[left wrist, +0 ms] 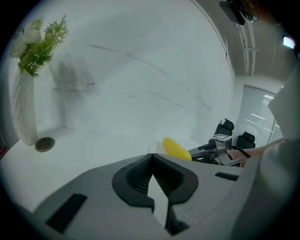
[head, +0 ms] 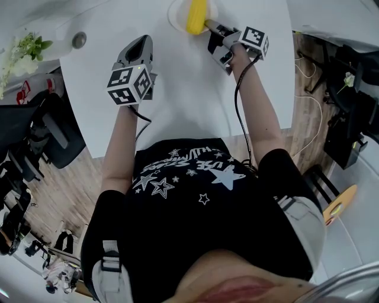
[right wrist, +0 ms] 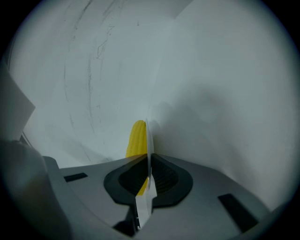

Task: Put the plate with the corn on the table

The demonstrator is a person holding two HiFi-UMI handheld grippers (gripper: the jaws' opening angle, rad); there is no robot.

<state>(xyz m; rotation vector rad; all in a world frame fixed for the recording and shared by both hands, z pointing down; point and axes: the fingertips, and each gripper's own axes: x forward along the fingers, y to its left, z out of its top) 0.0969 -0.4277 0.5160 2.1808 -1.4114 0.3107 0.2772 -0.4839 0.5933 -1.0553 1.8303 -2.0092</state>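
We record a white table (head: 183, 89). A vase of greenery (left wrist: 26, 103) and a small round disc (head: 79, 39) stand at its left, well clear of everything else. The plate (head: 173, 16) sits at the far edge, and the corn (head: 196, 15) on it has its long axis pointing away from us. The right gripper (head: 212, 26) is clamped on the plate's rim, with the corn just beyond its jaws. The left gripper (head: 141, 41) is closed and empty, well apart from the plate.

White table (head: 189, 94), wooden plank floor (head: 62, 188), black office chair (head: 54, 135) alongside.

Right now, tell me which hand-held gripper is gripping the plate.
The right hand-held gripper: its jaws pinch the rim of the plate carrying the corn. The left hand-held gripper is shut on nothing, apart from the plate.
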